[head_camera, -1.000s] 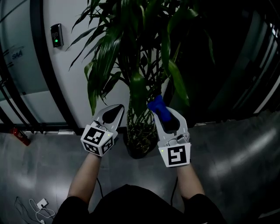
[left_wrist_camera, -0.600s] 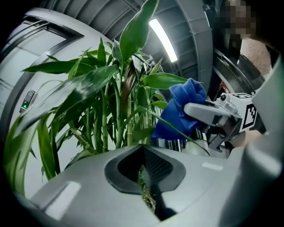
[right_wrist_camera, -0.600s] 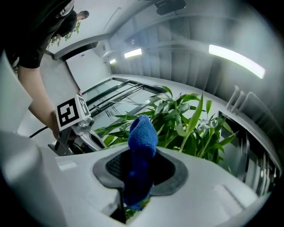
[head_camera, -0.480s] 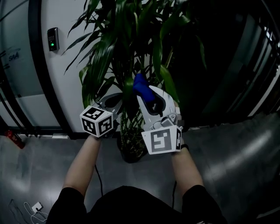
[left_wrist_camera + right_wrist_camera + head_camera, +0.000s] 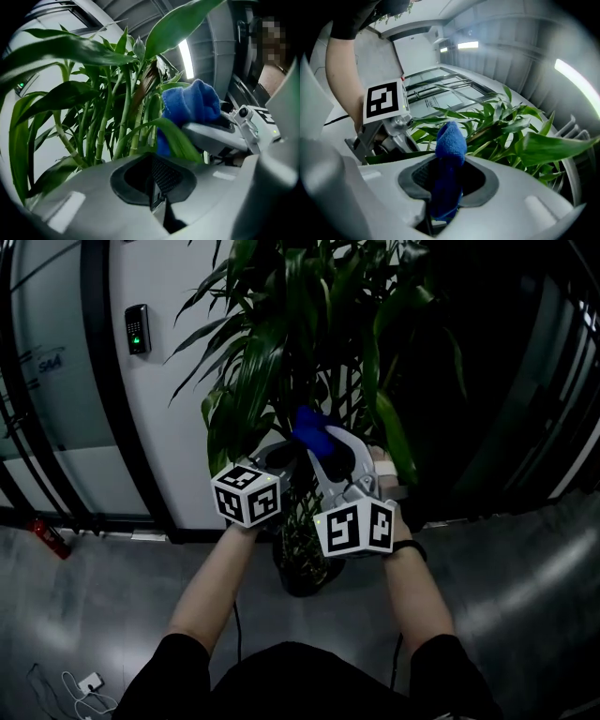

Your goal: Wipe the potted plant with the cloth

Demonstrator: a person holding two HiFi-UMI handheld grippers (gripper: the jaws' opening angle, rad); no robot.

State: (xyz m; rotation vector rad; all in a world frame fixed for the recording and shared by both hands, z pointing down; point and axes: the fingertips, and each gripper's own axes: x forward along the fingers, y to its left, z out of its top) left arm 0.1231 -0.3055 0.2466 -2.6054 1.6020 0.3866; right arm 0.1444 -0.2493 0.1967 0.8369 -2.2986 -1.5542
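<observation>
Head view: a tall, green-leaved potted plant (image 5: 281, 343) stands by a white wall (image 5: 169, 427), and both grippers reach into its foliage. The right gripper (image 5: 323, 442) carries a blue terry cloth (image 5: 310, 426) among the leaves, with the left gripper (image 5: 279, 457) just beside it.

Left gripper view: its jaws are pressed together with nothing between them. A long leaf crosses just ahead.

Right gripper view: the jaws clamp the cloth's lower end, and its folded top stands up before the leaves.

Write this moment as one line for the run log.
left gripper: shut, empty | right gripper: shut on cloth | cloth: among leaves of potted plant
</observation>
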